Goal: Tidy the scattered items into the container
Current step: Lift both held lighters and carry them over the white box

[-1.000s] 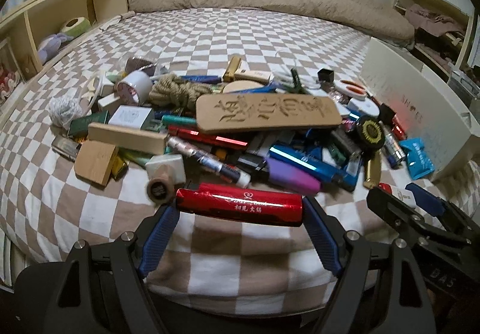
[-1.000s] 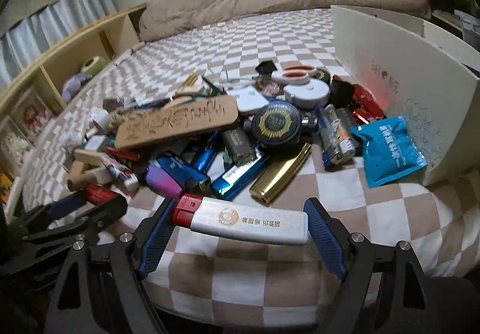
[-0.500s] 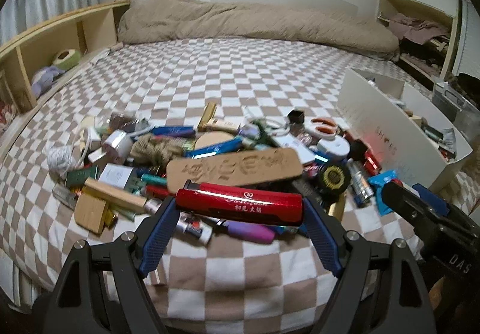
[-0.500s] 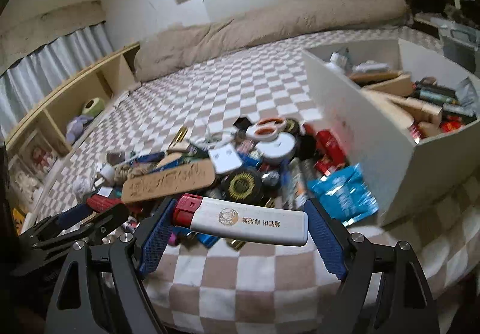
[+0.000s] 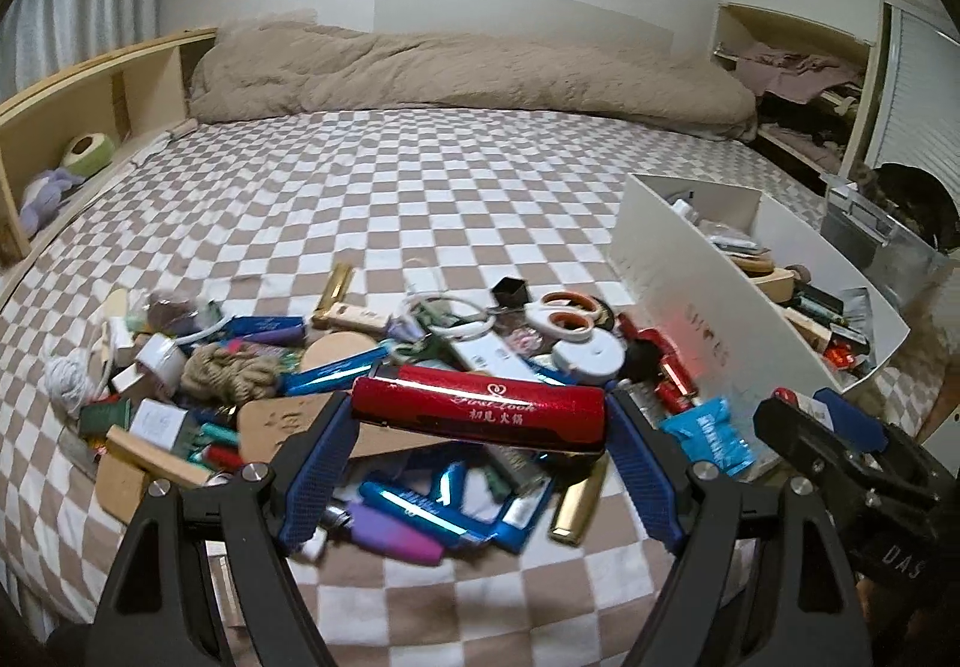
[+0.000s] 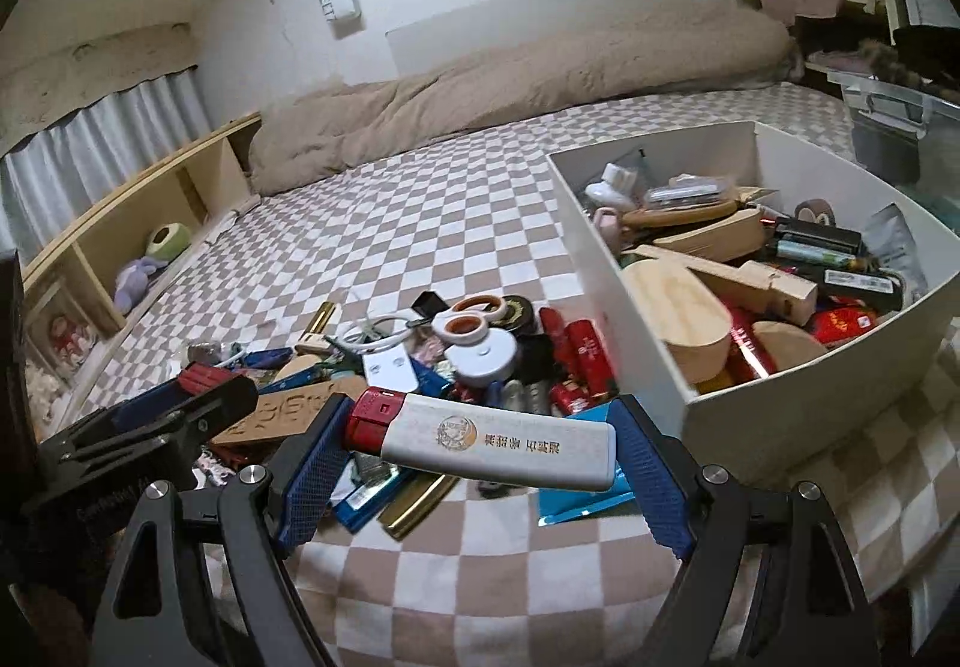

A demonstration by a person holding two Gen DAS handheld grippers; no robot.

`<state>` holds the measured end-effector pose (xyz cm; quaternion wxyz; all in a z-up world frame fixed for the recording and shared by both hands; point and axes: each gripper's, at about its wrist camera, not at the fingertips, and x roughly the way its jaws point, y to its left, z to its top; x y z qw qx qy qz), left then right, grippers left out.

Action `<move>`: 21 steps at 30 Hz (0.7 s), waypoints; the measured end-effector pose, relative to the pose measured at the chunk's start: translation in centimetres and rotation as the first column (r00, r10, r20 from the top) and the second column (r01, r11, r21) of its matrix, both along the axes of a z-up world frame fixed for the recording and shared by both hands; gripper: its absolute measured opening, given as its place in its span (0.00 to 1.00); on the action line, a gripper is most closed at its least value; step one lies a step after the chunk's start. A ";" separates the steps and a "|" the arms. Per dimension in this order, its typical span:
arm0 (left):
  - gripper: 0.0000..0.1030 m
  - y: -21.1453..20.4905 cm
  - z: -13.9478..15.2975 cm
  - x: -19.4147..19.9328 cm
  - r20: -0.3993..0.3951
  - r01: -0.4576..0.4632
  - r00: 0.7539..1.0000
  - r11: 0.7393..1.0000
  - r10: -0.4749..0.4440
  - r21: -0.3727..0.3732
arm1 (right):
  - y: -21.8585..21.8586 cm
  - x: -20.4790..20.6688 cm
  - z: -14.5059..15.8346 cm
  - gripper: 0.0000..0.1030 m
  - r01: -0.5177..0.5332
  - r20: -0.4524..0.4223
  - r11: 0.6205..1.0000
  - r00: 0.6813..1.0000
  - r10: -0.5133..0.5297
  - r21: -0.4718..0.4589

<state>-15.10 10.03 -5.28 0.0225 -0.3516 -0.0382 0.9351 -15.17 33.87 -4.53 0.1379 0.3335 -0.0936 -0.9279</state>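
The white container (image 6: 804,379) holds wooden blocks and tubes; each gripper's fingers clamp a lighter endwise.

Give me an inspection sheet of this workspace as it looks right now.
Surface: brown-and-white checked bedsheet.
Job's things: open white rectangular container, part filled; red cylindrical lighter; white lighter with red cap.
Clutter: pile of scattered small items beside the container, including white-handled scissors.
Grippers: left gripper jaws shut on the red lighter; right gripper jaws shut on the white one.
Cables: nothing seen.
Surroundings: beige duvet, wooden shelf.
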 end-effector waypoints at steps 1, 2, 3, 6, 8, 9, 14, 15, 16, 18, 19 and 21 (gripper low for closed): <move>0.80 0.2 0.0 -0.2 -0.001 0.006 1.000 1.000 -0.006 0.003 | 0.3 -0.1 0.0 0.83 0.003 -0.001 1.000 1.000 -0.003 0.001; 0.80 0.6 0.1 -0.4 -0.001 0.013 1.000 1.000 -0.013 0.008 | 0.6 -0.2 0.1 0.83 0.006 -0.002 1.000 1.000 -0.006 0.001; 0.80 0.9 0.1 -0.6 -0.002 0.019 1.000 1.000 -0.019 0.011 | 1.0 -0.3 0.2 0.83 0.005 -0.004 1.000 1.000 -0.005 -0.004; 0.80 2.1 0.1 -1.3 -0.004 0.041 0.999 0.999 -0.041 0.016 | 2.1 -0.5 0.6 0.83 -0.027 0.001 0.998 1.000 0.027 -0.056; 0.80 2.8 0.2 -1.6 -0.007 0.057 0.998 0.998 -0.057 0.022 | 2.4 -0.5 1.1 0.83 -0.039 -0.011 0.997 0.999 0.038 -0.061; 0.80 3.1 0.2 -1.7 -0.008 0.063 0.998 0.998 -0.063 0.026 | 2.5 -0.4 1.4 0.83 -0.042 -0.019 0.997 0.999 0.041 -0.058; 0.80 4.4 0.4 -2.4 -0.011 0.090 0.996 0.995 -0.089 0.050 | 4.0 -0.3 2.8 0.83 -0.027 -0.053 0.999 0.998 0.025 -0.038; 0.80 4.6 0.5 -2.5 -0.012 0.095 0.995 0.994 -0.095 0.053 | 4.5 -0.4 3.1 0.83 -0.019 -0.058 0.999 0.998 0.017 -0.031; 0.80 4.9 0.6 -2.7 -0.012 0.102 0.995 0.993 -0.101 0.059 | 4.9 -0.5 3.2 0.83 -0.009 -0.063 1.000 0.998 0.008 -0.023; 0.80 5.3 0.8 -3.0 -0.014 0.114 0.993 0.991 -0.113 0.072 | 5.9 -0.8 3.6 0.83 0.015 -0.068 1.000 0.998 -0.016 -0.010; 0.80 5.6 0.9 -3.3 -0.016 0.120 0.993 0.990 -0.119 0.080 | 6.3 -0.9 3.7 0.83 0.024 -0.068 1.000 0.997 -0.024 -0.008; 0.80 6.3 1.3 -3.6 -0.026 0.135 0.991 0.987 -0.133 0.090 | 7.4 -1.3 3.9 0.83 0.040 -0.065 0.999 0.997 -0.040 -0.006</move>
